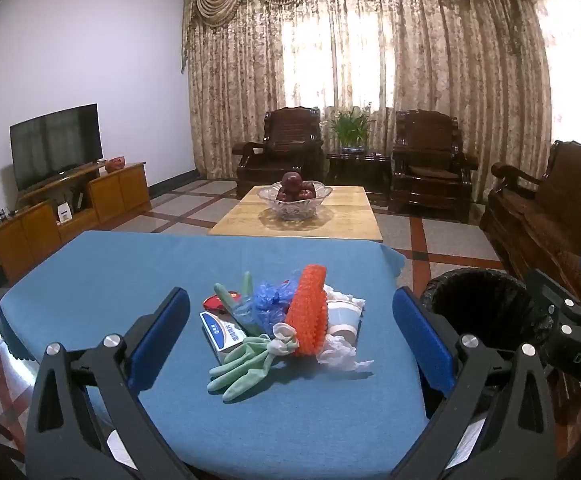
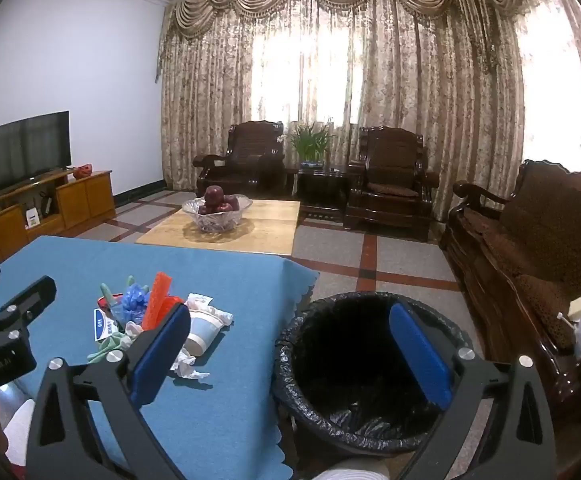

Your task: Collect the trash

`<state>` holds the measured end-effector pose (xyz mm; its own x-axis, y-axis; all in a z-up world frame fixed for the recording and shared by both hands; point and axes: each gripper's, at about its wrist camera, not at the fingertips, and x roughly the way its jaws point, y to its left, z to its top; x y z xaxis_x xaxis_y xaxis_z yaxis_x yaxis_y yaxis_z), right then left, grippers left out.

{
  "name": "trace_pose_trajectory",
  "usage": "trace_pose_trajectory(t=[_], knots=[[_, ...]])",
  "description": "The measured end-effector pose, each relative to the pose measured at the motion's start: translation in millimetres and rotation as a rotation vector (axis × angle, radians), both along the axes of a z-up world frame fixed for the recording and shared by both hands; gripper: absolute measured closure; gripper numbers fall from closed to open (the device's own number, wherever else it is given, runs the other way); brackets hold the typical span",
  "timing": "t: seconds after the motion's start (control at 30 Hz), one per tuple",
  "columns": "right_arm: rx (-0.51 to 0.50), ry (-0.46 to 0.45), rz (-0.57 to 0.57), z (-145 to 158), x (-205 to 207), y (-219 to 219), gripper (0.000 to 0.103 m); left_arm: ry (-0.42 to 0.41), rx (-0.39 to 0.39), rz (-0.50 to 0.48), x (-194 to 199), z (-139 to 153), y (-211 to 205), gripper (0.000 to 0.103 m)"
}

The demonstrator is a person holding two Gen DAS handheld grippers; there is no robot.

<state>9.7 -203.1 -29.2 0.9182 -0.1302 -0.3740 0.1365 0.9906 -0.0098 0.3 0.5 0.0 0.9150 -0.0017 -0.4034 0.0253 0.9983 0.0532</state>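
A pile of trash lies on the blue tablecloth (image 1: 110, 280): an orange foam net (image 1: 308, 312), a green rubber glove (image 1: 238, 364), a blue plastic bag (image 1: 268, 300), a paper cup (image 1: 344, 318), crumpled white tissue (image 1: 340, 354), a white and blue box (image 1: 224, 334) and a red wrapper (image 1: 212, 303). My left gripper (image 1: 290, 320) is open and empty, its jaws either side of the pile, just short of it. My right gripper (image 2: 290, 340) is open and empty above the black-lined bin (image 2: 370, 380). The pile also shows in the right wrist view (image 2: 158, 312).
The bin (image 1: 486, 312) stands on the floor beside the table's right edge. Beyond are a wooden coffee table (image 1: 298, 216) with a glass fruit bowl (image 1: 295, 198), dark wooden armchairs (image 1: 430, 164), a sofa (image 2: 530, 248) on the right and a TV cabinet (image 1: 70, 208) on the left.
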Motion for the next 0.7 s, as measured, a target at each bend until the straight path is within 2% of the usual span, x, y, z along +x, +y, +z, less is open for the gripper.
trace_pose_trajectory(t=[0.53, 0.57, 0.7], knots=[[-0.003, 0.001, 0.000, 0, 0, 0, 0.006, -0.006, 0.002, 0.004, 0, 16, 5, 0.005], [-0.003, 0.001, 0.000, 0, 0, 0, 0.006, -0.010, 0.001, 0.002, -1, 7, 3, 0.005], [-0.002, 0.001, 0.000, 0, 0, 0, 0.006, -0.011, 0.003, 0.003, -1, 7, 3, 0.005]])
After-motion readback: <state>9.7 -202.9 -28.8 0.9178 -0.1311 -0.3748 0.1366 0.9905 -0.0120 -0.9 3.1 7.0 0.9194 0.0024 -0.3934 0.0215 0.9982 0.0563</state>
